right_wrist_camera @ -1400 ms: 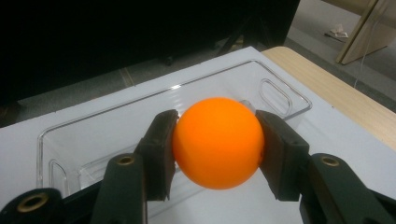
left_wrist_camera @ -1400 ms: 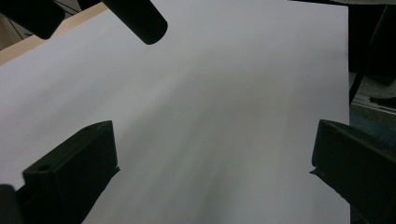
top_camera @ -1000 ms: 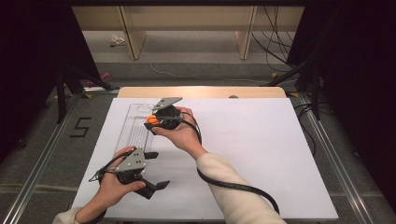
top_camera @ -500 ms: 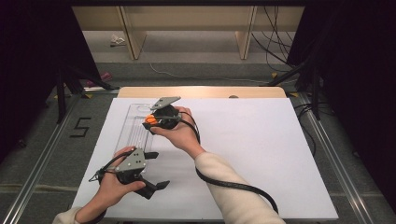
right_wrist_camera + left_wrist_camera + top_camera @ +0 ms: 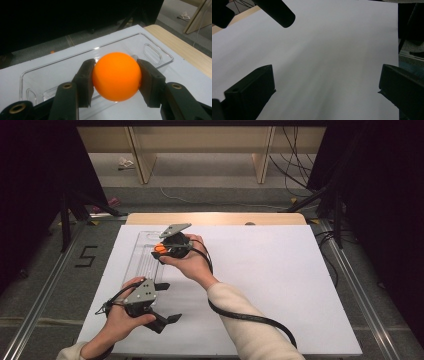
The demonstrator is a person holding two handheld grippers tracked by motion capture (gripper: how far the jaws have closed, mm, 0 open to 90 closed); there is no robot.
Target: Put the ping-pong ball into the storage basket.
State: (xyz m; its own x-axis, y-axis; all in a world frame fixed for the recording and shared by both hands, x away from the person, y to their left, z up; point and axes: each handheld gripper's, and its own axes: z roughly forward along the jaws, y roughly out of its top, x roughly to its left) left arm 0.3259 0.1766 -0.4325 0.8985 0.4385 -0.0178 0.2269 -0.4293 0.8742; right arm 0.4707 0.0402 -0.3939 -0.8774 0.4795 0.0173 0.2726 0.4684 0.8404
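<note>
Nothing has moved since the earlier frame: the right gripper (image 5: 116, 82) stays clamped on the orange ball (image 5: 116, 76) above the clear tray (image 5: 75, 67) at the far left, while the left gripper (image 5: 162, 302) rests near, jaws spread wide

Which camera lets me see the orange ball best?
The right gripper view: the orange ball sits big and sharp between the right gripper pads. The high view gives just a tiny orange spot.
</note>
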